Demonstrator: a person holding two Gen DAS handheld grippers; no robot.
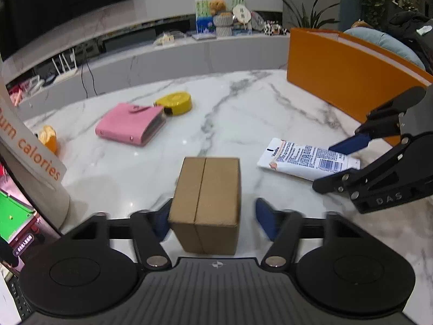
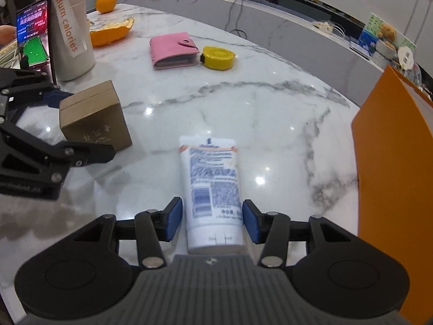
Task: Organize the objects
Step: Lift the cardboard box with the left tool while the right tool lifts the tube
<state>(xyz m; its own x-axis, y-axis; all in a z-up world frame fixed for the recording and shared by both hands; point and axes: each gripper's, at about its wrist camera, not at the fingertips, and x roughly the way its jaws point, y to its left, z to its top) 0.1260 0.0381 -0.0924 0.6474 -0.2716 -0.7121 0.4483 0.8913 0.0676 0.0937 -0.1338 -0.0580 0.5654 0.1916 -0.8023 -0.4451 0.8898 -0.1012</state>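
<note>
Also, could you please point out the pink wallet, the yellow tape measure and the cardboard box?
pink wallet point(image 2: 173, 48), right wrist view, on its top face.
yellow tape measure point(image 2: 218, 57), right wrist view, on its top.
cardboard box point(image 1: 208, 189), left wrist view, on its top face.

White marble table, grey curved counter, dark wall screen

Marble table: box, tube, wallet, tape measure.

Bright indoor light; glare spots on marble table; fisheye-warped edges; slight blur.
</note>
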